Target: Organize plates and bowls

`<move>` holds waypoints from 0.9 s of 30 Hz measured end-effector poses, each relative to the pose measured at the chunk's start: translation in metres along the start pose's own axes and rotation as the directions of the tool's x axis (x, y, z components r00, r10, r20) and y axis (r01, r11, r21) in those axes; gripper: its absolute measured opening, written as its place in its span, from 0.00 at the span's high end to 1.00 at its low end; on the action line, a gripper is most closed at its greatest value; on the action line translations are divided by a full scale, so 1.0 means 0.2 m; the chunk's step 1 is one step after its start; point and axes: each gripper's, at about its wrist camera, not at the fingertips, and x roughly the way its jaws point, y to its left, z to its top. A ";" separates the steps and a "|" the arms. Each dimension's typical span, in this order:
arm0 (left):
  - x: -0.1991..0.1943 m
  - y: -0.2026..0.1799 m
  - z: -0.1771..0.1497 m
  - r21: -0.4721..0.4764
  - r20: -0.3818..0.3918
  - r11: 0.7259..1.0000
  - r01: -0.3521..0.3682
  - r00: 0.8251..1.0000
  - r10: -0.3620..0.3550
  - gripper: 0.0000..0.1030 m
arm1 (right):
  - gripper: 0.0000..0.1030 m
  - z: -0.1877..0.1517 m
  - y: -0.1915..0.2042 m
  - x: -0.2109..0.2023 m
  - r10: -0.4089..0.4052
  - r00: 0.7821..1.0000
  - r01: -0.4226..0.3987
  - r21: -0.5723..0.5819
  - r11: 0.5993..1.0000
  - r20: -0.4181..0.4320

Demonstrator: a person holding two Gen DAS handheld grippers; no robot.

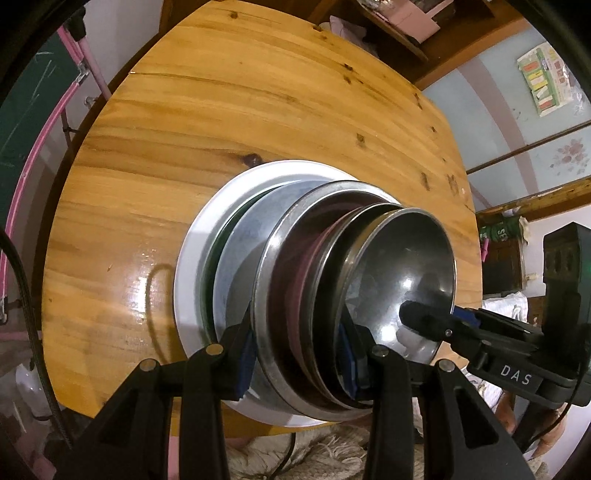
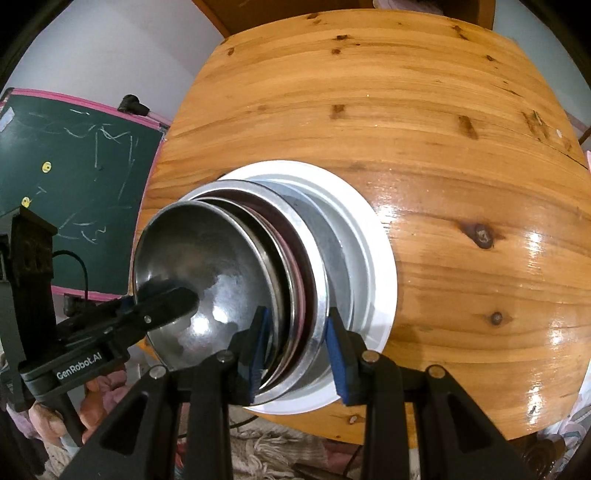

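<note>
A stack of nested steel bowls and plates (image 1: 295, 280) sits on a white plate (image 1: 192, 266) at the near edge of a round wooden table (image 1: 221, 129). The small top steel bowl (image 1: 402, 266) lies innermost. My left gripper (image 1: 299, 354) straddles the near rims of the stack, its blue pads on either side. My right gripper (image 2: 299, 347) straddles the same stack (image 2: 295, 266) from the other side, over the white plate (image 2: 373, 236). In each view the other gripper's finger reaches over the top bowl's (image 2: 207, 258) rim. The grip itself is hard to judge.
The wooden tabletop (image 2: 424, 122) stretches away beyond the stack. A green chalkboard with a pink frame (image 2: 74, 166) stands at the left. A shaggy rug (image 1: 314, 454) lies below the table edge. Wooden shelving (image 1: 399, 29) is behind the table.
</note>
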 end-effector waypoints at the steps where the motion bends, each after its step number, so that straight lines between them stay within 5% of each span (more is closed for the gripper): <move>1: 0.00 -0.01 0.00 0.004 0.001 1.000 -0.002 1.000 0.002 0.65 | 0.71 0.00 0.00 0.01 -0.007 1.000 0.007 -0.001 1.000 -0.006; 7: -0.03 -0.04 0.03 0.026 0.030 0.999 -0.020 0.999 0.020 0.59 | 0.69 0.02 0.01 0.00 -0.018 1.000 0.018 0.006 1.000 0.022; 11: -0.10 -0.06 0.03 0.037 0.086 0.999 -0.040 0.996 0.037 0.42 | 0.66 0.01 0.01 -0.03 -0.019 0.999 0.019 -0.004 1.000 0.043; 16: -0.20 -0.09 0.02 0.044 0.138 0.997 -0.067 0.989 0.060 0.40 | 0.63 -0.01 0.01 -0.10 -0.031 0.995 0.033 -0.019 0.999 0.091; 27: -0.48 -0.34 -0.05 0.157 0.295 0.980 -0.120 0.953 0.070 0.19 | 0.63 -0.13 0.02 -0.38 -0.017 0.966 0.028 -0.038 0.999 0.258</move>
